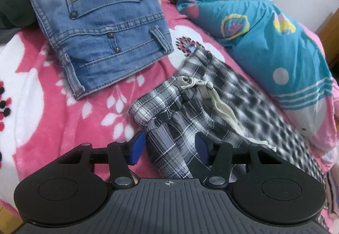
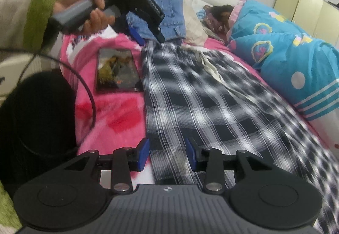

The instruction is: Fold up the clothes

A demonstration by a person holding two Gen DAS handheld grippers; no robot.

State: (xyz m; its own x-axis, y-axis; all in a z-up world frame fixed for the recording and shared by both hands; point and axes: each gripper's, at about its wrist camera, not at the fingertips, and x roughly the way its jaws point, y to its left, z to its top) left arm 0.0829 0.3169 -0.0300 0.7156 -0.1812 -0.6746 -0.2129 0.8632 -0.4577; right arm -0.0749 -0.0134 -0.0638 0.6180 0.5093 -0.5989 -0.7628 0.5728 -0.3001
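The left gripper (image 1: 168, 147) is held wide open, with a fold of the plaid pants (image 1: 175, 128) between its blue fingers, not pinched. The right gripper (image 2: 167, 154) is open too, above the pants' leg. Past the left fingers, folded jeans (image 1: 101, 28) are laid on the pink blanket (image 1: 38, 89). A phone (image 2: 116, 70) is seen left of the pants.

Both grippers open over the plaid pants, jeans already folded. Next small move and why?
Probably lower the left gripper and close on the waistband of the plaid pants. Its jaws are open with plaid cloth between them, near the drawstring, and nothing is gripped yet. The right gripper is open over the leg, and the pants lie full length beside the folded jeans.
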